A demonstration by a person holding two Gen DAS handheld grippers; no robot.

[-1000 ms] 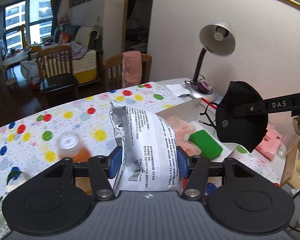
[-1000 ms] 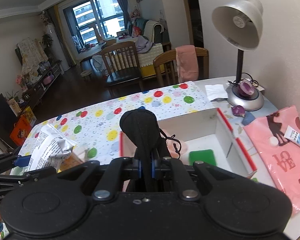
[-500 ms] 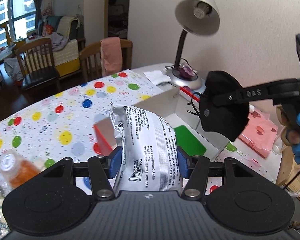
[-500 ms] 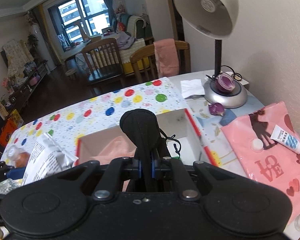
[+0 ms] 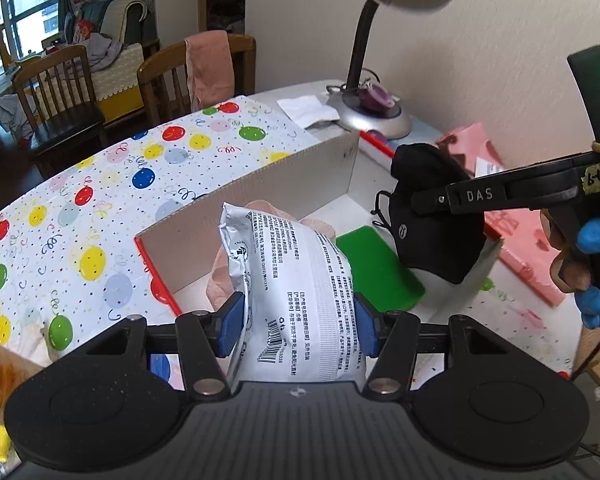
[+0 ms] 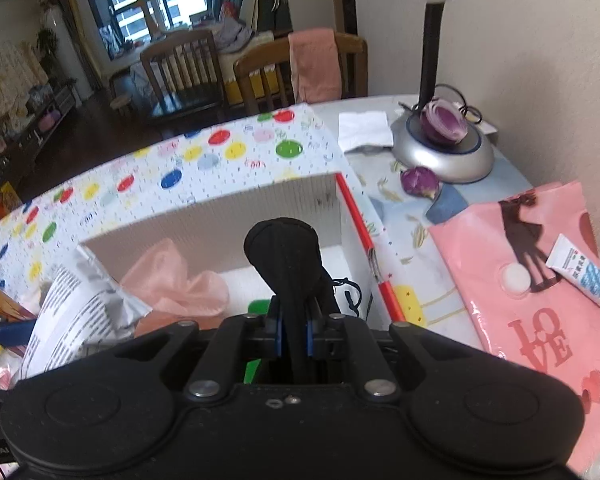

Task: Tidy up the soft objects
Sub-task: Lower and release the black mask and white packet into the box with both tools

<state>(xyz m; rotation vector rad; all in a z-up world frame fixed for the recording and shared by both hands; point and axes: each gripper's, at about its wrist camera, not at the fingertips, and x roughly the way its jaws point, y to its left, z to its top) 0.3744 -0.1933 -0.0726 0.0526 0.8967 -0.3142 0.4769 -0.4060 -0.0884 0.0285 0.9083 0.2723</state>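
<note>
Box [image 5: 260,184] of white corrugated cardboard w/ red edge stands open on the balloon-print tablecloth [image 5: 100,184]; it is the collecting place, judging from what already lies inside: a pink soft cloth [image 6: 172,284] at approx. 9 o'clock of the box floor and a green flat pad [image 5: 380,264] toward 3 o'clock.

Left gripper [image 5: 296,322] is clenched on a silver-white printed pouch [image 5: 296,280]. The blue pads [image 5: 230,326] press its two sides near the bottom, so the pouch stands up and its top leans over the near part of the box, above the pink cloth. Grip low on the body is prob. chosen because the pouch is soft and would fold if taken by the top.

Right gripper [image 6: 293,330] is nearly closed, pinching a black face mask [image 6: 288,264] at its folded middle. In the left wrist view the mask hangs at 3 o'clock, above the green pad, ear loops dangling. Thin fabric needs such a narrow pinch.

Both things are held over the box, not yet touching the floor, as far as I can tell. Lamp [image 6: 444,152] at 1 o'clock and pink bag [image 6: 540,288] at 3 o'clock stay outside; they look not part of the sorting.
</note>
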